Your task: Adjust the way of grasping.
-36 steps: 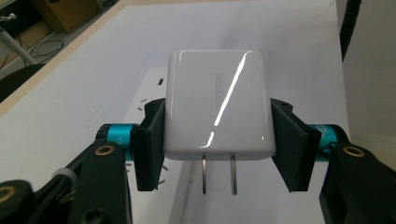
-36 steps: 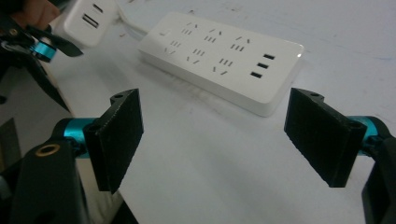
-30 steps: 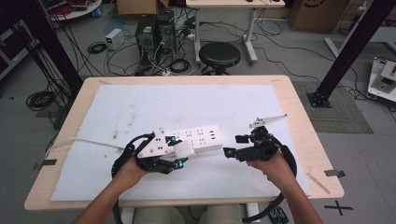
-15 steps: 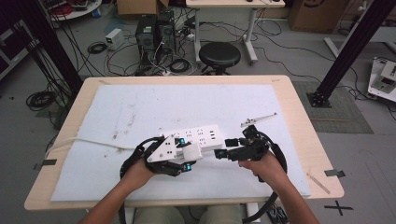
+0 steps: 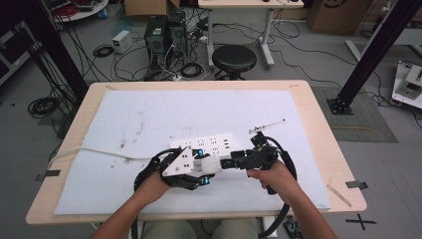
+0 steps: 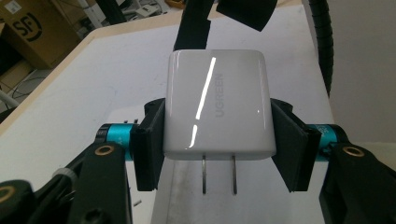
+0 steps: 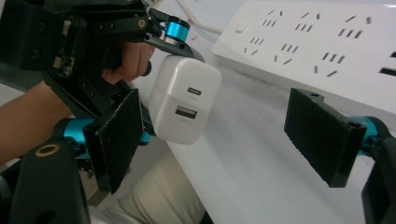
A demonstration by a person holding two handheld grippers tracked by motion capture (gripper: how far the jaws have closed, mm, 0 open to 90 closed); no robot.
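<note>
Charger [image 6: 217,105] — white, two-pronged — clamped by its flat sides in the left tool [image 6: 217,140], held low over the near edge of the table [image 5: 318,124] just in front of the white power strip [image 5: 209,145]. Prongs turned back toward the left tool's camera, port face [image 7: 184,100] toward the right tool [image 7: 229,140]. Right tool wide open and empty, close beside the charger but not touching. Judged a hand-over: best done by squaring the right pads on the two free faces, clear of prongs and left pads, and closing fully before any release. Left hand [image 5: 152,185] low, knuckles up, tool pointing level to the right; right hand [image 5: 271,174] mirroring it, tool aimed left.
</note>
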